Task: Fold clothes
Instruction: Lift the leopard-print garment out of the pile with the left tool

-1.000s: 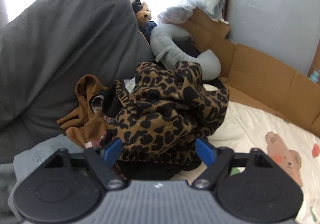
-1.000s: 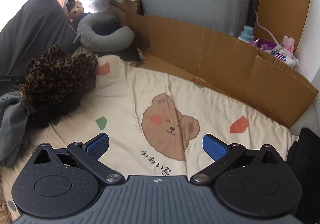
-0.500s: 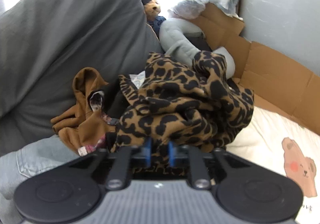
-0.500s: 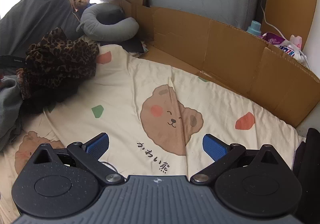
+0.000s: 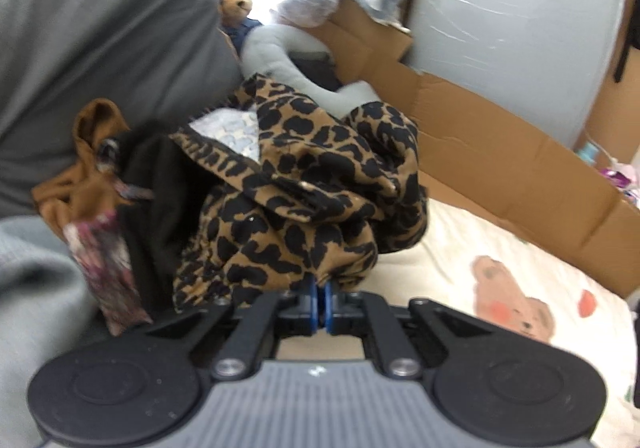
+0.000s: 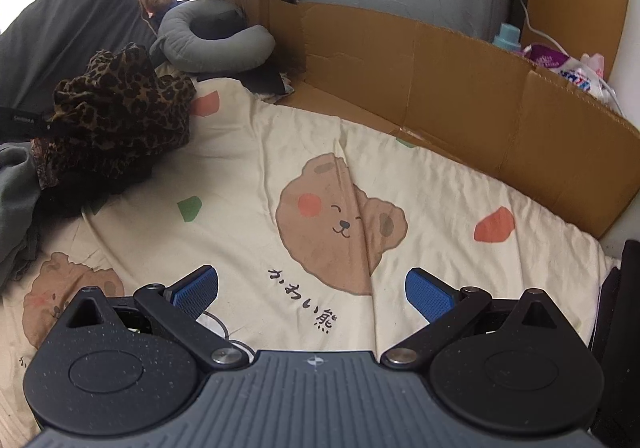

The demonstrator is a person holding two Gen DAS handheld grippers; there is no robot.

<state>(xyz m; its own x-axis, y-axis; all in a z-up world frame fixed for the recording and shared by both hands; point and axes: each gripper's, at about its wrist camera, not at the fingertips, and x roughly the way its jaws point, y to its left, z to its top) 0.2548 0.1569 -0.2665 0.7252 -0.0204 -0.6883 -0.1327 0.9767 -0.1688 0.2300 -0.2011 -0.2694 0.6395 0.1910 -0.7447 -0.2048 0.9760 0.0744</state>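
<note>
Since a second ago the left gripper (image 5: pixel 321 298) has gone from wide apart to pressed together, and its blue pads now pinch the lower edge of the leopard-print garment (image 5: pixel 304 199), which bunches straight out of the grip. That garment sits on top of a heap of clothes at the edge of the bear-print sheet (image 6: pixel 256 183), against the dark grey pillow (image 5: pixel 100 47), with a brown garment (image 5: pixel 80 183) and a black one tangled beside it.

The right gripper (image 6: pixel 312 288) hangs over bare sheet with its pads spread and nothing between them, well apart from the heap.

To do this pick well, I would draw the leopard piece slowly toward the open sheet, watching that the brown and black pieces do not trail along, then bring the free gripper to a second edge so the cloth can be spread flat.

Only the left wrist view shows the pinch and the neighbouring clothes. The right wrist view alone shows how much open sheet lies ahead, the cardboard wall (image 6: pixel 460 87) behind it, and the grey neck pillow (image 6: pixel 212 43).
</note>
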